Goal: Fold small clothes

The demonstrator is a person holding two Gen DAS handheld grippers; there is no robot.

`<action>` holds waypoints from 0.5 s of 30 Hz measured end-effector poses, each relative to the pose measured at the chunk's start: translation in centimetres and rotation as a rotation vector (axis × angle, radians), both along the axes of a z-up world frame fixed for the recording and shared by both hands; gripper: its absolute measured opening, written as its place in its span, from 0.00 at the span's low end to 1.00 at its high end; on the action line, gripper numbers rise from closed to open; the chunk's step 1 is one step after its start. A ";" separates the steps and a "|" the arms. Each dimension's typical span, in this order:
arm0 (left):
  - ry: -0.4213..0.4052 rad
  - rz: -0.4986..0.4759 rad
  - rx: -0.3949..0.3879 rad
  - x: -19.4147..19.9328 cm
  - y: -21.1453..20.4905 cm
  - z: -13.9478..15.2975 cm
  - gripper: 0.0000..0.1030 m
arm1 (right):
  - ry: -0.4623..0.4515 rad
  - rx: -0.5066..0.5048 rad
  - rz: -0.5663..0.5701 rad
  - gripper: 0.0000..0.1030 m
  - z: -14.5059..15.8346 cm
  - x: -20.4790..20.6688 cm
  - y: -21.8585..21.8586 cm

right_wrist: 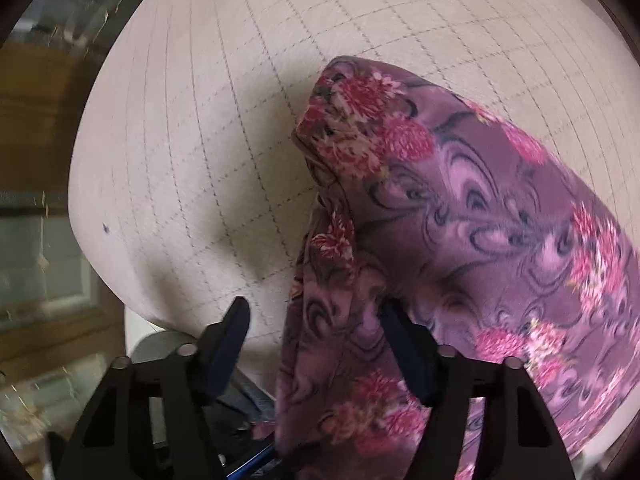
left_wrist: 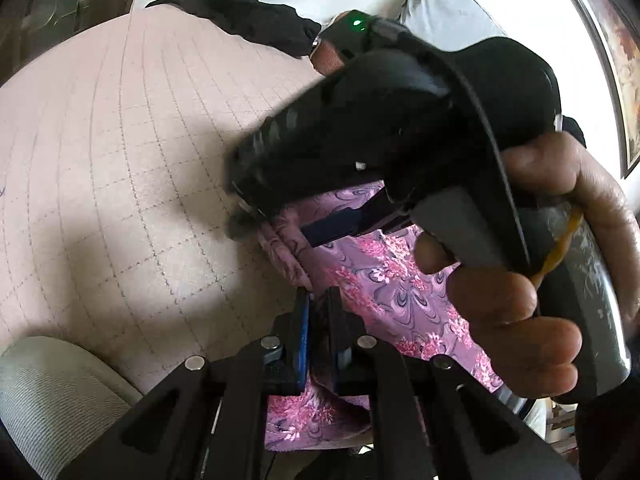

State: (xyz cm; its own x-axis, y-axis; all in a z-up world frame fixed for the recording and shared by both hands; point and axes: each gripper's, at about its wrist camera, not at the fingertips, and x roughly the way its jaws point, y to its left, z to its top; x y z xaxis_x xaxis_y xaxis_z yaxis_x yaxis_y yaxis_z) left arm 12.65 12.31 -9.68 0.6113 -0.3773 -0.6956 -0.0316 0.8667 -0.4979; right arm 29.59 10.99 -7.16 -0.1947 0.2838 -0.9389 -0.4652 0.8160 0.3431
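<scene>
A purple cloth with pink flowers [left_wrist: 400,280] lies on a pale pink surface with a stitched grid [left_wrist: 120,160]. My left gripper [left_wrist: 319,320] is at the bottom of the left wrist view, its jaws pinched on the cloth's near edge. A hand holds my right gripper [left_wrist: 272,232] above the cloth's far left edge. In the right wrist view a raised fold of the cloth [right_wrist: 440,200] hangs between the fingers of my right gripper [right_wrist: 320,320]. The right finger [right_wrist: 404,344] touches the fold. The left finger [right_wrist: 234,332] stands apart from it.
A black garment [left_wrist: 256,24] lies at the far edge of the surface, with a grey cushion [left_wrist: 448,12] behind it. A ribbed grey cushion [left_wrist: 48,392] sits at the near left. The surface's left edge [right_wrist: 104,240] drops to the floor.
</scene>
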 end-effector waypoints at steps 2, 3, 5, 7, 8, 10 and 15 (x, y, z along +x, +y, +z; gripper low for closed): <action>0.001 -0.007 0.002 0.0 -0.4 0.2 0.07 | -0.033 -0.049 0.014 0.30 -0.2 -0.2 -0.2; -0.005 -0.013 0.003 -0.2 -0.6 0.5 0.07 | -0.036 -0.028 0.010 0.25 0.0 -0.3 -0.7; -0.021 -0.032 0.032 -0.7 -1.3 1.8 0.07 | -0.039 0.026 -0.026 0.17 1.0 -0.4 -2.0; -0.048 -0.047 0.069 -1.2 -1.5 3.3 0.07 | -0.049 0.131 -0.065 0.16 2.8 -0.8 -4.0; -0.064 -0.066 0.090 -1.8 -2.2 4.7 0.07 | -0.058 0.183 -0.083 0.15 3.8 -1.2 -5.0; -0.093 -0.097 0.124 -2.8 -4.0 6.8 0.07 | -0.087 0.295 -0.119 0.14 5.8 -2.3 -7.5; -0.202 -0.241 0.309 -4.5 -10.8 12.2 0.07 | -0.096 0.593 -0.251 0.13 8.6 -4.5 -16.0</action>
